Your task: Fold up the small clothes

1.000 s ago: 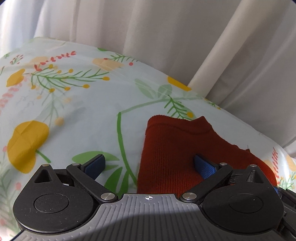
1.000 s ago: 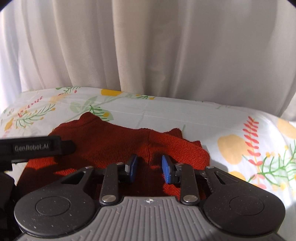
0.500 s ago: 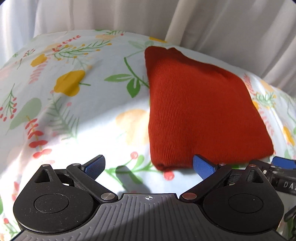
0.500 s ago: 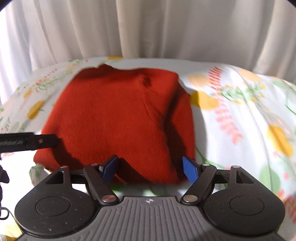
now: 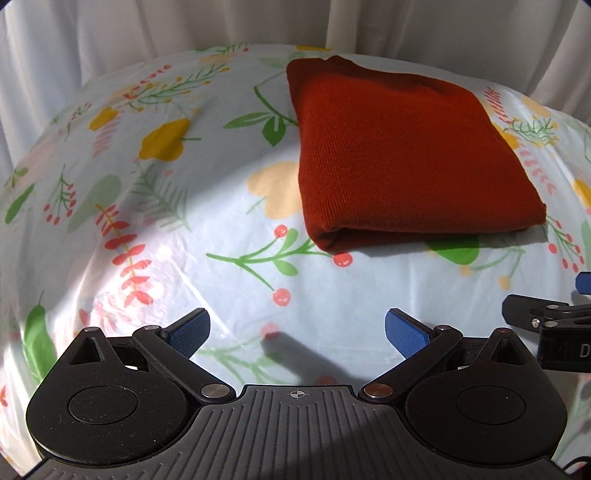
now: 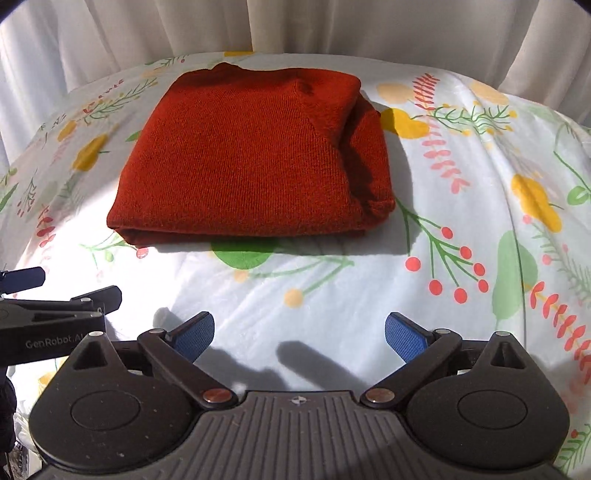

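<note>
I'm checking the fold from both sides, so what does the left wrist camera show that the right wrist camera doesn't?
Only the left wrist view shows the sweater's smooth left edge, with the right gripper poking in at the frame's right. Only the right wrist view shows the bunched, layered right edge of the sweater, with the left gripper at the frame's left. Both show the red sweater folded flat on the floral cloth, white curtains behind, and open jaws holding nothing; the right gripper's jaws have just been opening.

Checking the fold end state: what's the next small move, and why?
Probably keep both grippers clear and move on. The red sweater lies folded flat on the floral cloth. The left gripper and right gripper are open and empty; the right's jaws have just been opening.
</note>
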`<state>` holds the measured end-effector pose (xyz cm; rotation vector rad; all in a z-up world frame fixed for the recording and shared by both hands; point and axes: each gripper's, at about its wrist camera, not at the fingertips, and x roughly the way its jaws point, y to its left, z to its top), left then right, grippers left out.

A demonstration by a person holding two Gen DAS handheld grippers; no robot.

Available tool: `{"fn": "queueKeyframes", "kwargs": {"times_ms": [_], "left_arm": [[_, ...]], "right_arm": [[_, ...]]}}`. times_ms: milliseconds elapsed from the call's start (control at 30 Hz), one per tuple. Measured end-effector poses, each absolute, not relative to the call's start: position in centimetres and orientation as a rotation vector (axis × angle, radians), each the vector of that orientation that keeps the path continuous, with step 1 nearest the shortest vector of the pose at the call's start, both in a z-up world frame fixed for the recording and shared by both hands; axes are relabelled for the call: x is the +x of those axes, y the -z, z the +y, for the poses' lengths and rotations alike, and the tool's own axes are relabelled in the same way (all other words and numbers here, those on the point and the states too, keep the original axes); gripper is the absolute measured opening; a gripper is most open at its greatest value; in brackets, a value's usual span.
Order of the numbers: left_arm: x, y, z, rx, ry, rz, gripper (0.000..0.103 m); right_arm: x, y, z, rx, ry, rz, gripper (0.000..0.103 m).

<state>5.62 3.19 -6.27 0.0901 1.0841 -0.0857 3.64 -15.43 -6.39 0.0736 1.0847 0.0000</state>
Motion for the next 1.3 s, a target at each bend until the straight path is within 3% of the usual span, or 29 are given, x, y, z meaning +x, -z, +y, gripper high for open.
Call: {"fn": "queueKeyframes", "kwargs": {"times_ms": [1300], "left_arm": [[7.3,5.4,1.6,0.098,0.086,1.128,0.103]], "right_arm": [[5.3,5.7,-16.2,0.131,0.080,1.124,0.099]]}}
